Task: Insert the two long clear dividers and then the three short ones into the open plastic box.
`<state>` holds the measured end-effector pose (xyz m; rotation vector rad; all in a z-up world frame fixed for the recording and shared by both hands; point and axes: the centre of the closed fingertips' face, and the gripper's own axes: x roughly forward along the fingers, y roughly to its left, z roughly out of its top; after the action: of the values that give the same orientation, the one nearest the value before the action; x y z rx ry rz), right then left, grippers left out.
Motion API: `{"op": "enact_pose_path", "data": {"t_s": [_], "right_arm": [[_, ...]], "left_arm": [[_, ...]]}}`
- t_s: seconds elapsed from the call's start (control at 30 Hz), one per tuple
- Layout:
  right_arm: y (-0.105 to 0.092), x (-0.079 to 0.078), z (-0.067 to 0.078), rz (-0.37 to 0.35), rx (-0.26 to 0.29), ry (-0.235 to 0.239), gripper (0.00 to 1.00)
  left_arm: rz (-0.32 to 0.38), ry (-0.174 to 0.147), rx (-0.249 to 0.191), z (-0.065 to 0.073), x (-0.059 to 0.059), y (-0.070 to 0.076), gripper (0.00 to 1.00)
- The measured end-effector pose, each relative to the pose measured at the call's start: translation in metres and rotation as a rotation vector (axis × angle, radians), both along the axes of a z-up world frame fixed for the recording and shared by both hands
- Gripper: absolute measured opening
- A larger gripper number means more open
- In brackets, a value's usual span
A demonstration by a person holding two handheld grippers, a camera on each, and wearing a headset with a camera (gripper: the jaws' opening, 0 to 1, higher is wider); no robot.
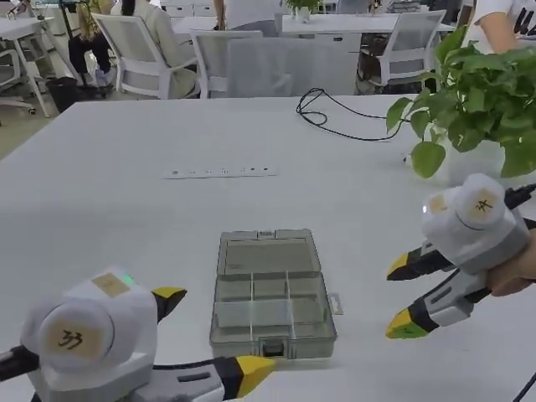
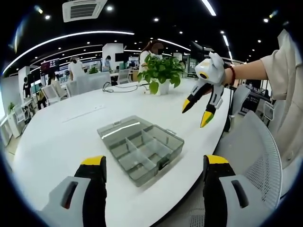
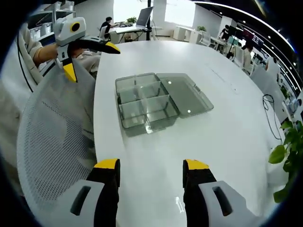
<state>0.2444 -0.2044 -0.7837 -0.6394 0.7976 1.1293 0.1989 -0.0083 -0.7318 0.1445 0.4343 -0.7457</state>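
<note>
Smoky clear plastic box (image 1: 272, 293) open, gridded — left gripper (image 1: 209, 332), right gripper (image 1: 400, 298) jaws wide, empty.

Ceiling lights (image 2: 110, 8) cast bright, even light, with faint shadows on the tabletop (image 1: 100, 218). The 2 gripper views warp at their edges; the head view is slightly soft.

The left gripper (image 2: 154, 161) holds its fingers (image 2: 93, 187) wide apart above the white worktop (image 2: 57, 146). Ahead lies the open plastic box (image 2: 156, 150) with its dividers (image 2: 135, 147) seated. The right gripper (image 2: 194, 117) hovers near it, fingers parted.

White left tool (image 1: 213, 331) and right tool (image 1: 401, 299) have yellow-tipped jaws.
</note>
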Motion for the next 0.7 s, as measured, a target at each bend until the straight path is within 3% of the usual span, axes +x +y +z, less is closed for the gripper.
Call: {"op": "enact_pose_path", "data": {"t_s": [0.3, 0.7], "right_arm": [[-0.038, 0.0, -0.02, -0.003, -0.065, 0.03, 0.54], [-0.079, -0.004, -0.041, 0.052, -0.18, 0.053, 0.51]], "left_arm": [[0.017, -0.002, 0.0, 0.001, -0.001, 0.0, 0.85], [0.037, -0.002, 0.009, 0.0, -0.001, 0.0, 0.83]]}}
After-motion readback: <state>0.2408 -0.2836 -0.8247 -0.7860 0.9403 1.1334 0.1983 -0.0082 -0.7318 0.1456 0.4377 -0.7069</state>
